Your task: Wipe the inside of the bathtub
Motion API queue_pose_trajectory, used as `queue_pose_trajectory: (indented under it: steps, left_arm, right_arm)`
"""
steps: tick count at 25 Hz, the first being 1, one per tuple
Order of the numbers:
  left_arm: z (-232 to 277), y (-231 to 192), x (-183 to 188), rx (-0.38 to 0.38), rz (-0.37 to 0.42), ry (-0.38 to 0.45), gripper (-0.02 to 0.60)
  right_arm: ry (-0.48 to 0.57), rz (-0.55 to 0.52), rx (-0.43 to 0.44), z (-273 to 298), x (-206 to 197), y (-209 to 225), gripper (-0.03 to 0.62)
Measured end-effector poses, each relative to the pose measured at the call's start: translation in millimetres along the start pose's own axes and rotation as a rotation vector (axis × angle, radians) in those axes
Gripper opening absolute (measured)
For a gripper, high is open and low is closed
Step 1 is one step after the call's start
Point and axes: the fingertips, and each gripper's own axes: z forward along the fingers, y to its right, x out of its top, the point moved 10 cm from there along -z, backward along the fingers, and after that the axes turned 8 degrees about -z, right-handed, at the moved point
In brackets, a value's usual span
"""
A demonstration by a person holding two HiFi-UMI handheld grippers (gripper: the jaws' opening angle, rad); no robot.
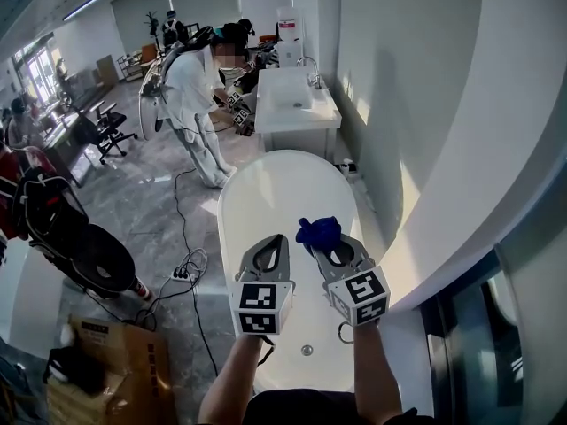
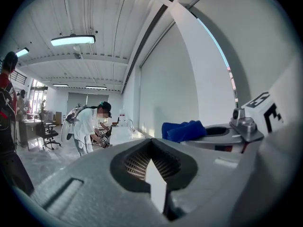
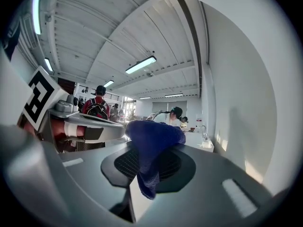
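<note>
A white oval bathtub [image 1: 266,193] stands below me, its length running away from me. Both grippers hover side by side over its near half. My right gripper [image 1: 326,244] is shut on a blue cloth [image 1: 319,232], which bunches out above the jaw tips. In the right gripper view the blue cloth [image 3: 152,148] hangs pinched in the right gripper [image 3: 151,167]. My left gripper [image 1: 273,242] is shut with nothing in it. In the left gripper view the left gripper [image 2: 154,160] has its jaws together, and the blue cloth [image 2: 183,130] shows to the right.
A white wall [image 1: 425,104] runs close along the tub's right side. Beyond the tub stands a white sink cabinet [image 1: 295,104], with a person in white [image 1: 197,104] bending beside it. Cables and a power strip [image 1: 182,274] lie on the floor left, near a cardboard box [image 1: 115,361].
</note>
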Motion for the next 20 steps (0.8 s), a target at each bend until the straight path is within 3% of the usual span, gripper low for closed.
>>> queue_pose_trajectory:
  steps: [20]
  left_arm:
    - [-5.3, 0.7, -3.9, 0.014, -0.006, -0.004, 0.003]
  right_arm:
    - [0.035, -0.024, 0.010, -4.4, 1.1, -5.5, 0.067]
